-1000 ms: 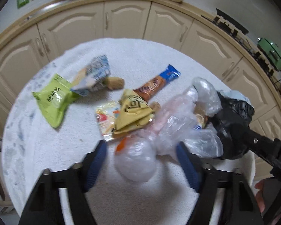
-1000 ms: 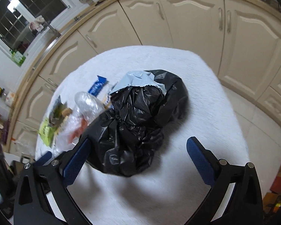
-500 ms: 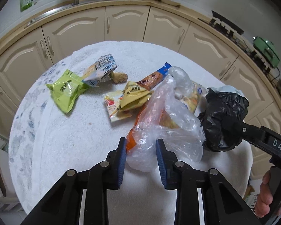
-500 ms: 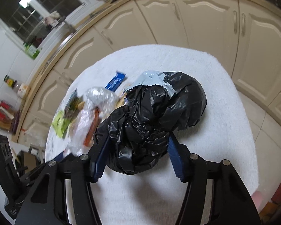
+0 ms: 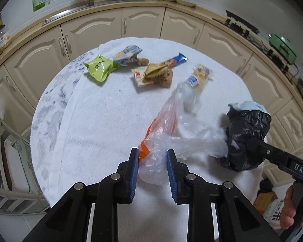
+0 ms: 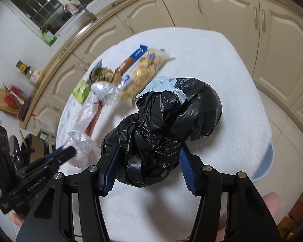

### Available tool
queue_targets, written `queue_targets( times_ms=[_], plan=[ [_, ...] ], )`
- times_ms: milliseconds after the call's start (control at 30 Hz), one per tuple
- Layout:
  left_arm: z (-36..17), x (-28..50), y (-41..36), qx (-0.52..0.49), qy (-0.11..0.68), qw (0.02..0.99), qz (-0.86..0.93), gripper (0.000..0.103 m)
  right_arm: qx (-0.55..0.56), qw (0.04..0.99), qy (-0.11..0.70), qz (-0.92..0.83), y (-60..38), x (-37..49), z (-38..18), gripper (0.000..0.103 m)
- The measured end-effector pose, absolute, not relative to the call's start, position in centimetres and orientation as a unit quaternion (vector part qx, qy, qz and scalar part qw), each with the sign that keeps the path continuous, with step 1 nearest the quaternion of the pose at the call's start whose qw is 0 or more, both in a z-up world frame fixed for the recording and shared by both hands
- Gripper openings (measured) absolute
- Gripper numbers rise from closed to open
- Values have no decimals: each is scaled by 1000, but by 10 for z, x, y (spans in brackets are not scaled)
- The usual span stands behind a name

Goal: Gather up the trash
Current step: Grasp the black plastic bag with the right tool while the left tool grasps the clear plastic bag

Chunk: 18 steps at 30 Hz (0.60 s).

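On the round table under a white cloth (image 5: pixel 103 121), my left gripper (image 5: pixel 152 155) is shut on the near end of a crumpled clear plastic bag (image 5: pixel 171 129) with an orange strip in it. The bag trails away over the cloth (image 6: pixel 91 109). My right gripper (image 6: pixel 149 155) is shut on a bunched black trash bag (image 6: pixel 167 125), which hangs at the right in the left wrist view (image 5: pixel 246 133). Farther back lie a green wrapper (image 5: pixel 100 68), a blue-white wrapper (image 5: pixel 129 52), a yellow wrapper (image 5: pixel 153 71), a brown-and-blue bar wrapper (image 5: pixel 173 60) and a clear snack packet (image 5: pixel 200 76).
Cream cabinets (image 5: pixel 143 24) curve round the far side of the table under a counter with a sink. A hand (image 5: pixel 288 207) holds the right gripper's handle. Boxes (image 5: pixel 266 201) sit on the floor at the right. A railing (image 5: pixel 8 193) stands at the left.
Both grippers closed, the left on the clear bag, the right on the black bag. Both bags were drawn back toward the near edge, uncovering the snack packet.
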<state>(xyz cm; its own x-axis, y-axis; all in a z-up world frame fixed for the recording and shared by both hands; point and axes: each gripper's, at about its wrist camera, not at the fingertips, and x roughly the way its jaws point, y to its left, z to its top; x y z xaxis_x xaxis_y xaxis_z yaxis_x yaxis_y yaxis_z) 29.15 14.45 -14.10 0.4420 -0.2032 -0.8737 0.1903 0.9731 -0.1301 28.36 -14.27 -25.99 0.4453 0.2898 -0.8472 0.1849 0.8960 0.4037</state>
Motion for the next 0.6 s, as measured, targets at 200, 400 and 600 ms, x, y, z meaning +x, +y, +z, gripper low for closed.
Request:
queue_targets(
  times_ms=[200, 400, 600],
  plan=[
    [-140, 289, 142, 0, 524, 843, -124, 40, 244, 817, 522, -35, -158, 268, -264, 95],
    [-149, 316, 139, -14, 524, 842, -129, 66, 326, 782, 528, -58, -177, 277, -277, 103],
    [-175, 350, 136, -20, 541, 831, -128, 76, 338, 776, 530, -58, -158, 300, -284, 103]
  ],
)
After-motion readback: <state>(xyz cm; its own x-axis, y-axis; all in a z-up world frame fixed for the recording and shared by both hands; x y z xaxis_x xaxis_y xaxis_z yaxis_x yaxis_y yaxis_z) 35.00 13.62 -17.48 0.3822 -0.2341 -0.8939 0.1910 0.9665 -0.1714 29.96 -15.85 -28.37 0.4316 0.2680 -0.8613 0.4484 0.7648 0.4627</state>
